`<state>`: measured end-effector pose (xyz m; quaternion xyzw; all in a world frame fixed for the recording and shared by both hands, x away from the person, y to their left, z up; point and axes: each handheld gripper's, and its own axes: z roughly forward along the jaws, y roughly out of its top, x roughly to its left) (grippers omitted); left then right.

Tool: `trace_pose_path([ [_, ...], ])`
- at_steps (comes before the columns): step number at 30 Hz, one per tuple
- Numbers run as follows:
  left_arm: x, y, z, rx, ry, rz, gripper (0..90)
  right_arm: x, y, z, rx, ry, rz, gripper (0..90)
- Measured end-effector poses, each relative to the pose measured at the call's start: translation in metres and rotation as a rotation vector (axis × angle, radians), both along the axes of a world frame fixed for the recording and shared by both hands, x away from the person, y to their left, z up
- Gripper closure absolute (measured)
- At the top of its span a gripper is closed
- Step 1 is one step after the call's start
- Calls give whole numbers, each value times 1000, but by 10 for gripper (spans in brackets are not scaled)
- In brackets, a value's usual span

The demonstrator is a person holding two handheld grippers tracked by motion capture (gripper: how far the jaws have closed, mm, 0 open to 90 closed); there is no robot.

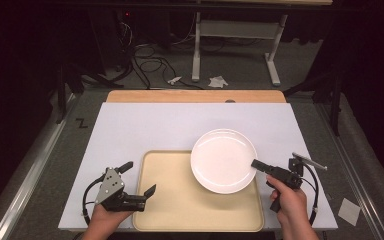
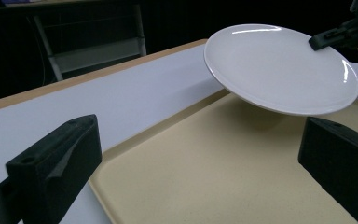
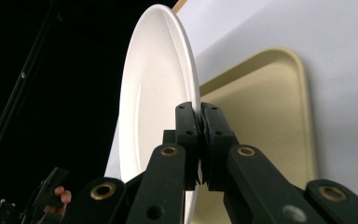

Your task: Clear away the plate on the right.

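Note:
A white round plate (image 1: 223,160) hangs tilted above the far right part of a beige tray (image 1: 180,205). My right gripper (image 1: 256,164) is shut on the plate's right rim. In the right gripper view the two jaws (image 3: 199,112) pinch the plate (image 3: 158,79) edge-on, with the tray (image 3: 270,107) beyond. My left gripper (image 1: 140,178) is open at the tray's left edge, holding nothing. In the left gripper view its jaws stand wide apart over the tray (image 2: 214,163). The plate (image 2: 279,67) floats ahead of them, with the right gripper (image 2: 335,35) on its far rim.
The tray lies on a white table top (image 1: 155,125) with a wooden strip (image 1: 195,96) along its far edge. Beyond it are floor cables (image 1: 150,62) and a desk frame's legs (image 1: 196,50). A paper scrap (image 1: 351,211) lies on the floor at the right.

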<state>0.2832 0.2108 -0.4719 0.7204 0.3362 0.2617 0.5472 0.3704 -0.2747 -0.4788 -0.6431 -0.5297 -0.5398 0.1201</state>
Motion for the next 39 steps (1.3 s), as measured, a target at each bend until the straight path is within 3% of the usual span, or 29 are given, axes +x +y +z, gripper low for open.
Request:
trace_pose_path([
  [17,0,0,1,-1,-3,-11,2,-2,25,1,-33,-1,86,886],
  [39,-1,0,1,-3,-4,-15,2,-6,58,-5,-122,8,204,885],
])
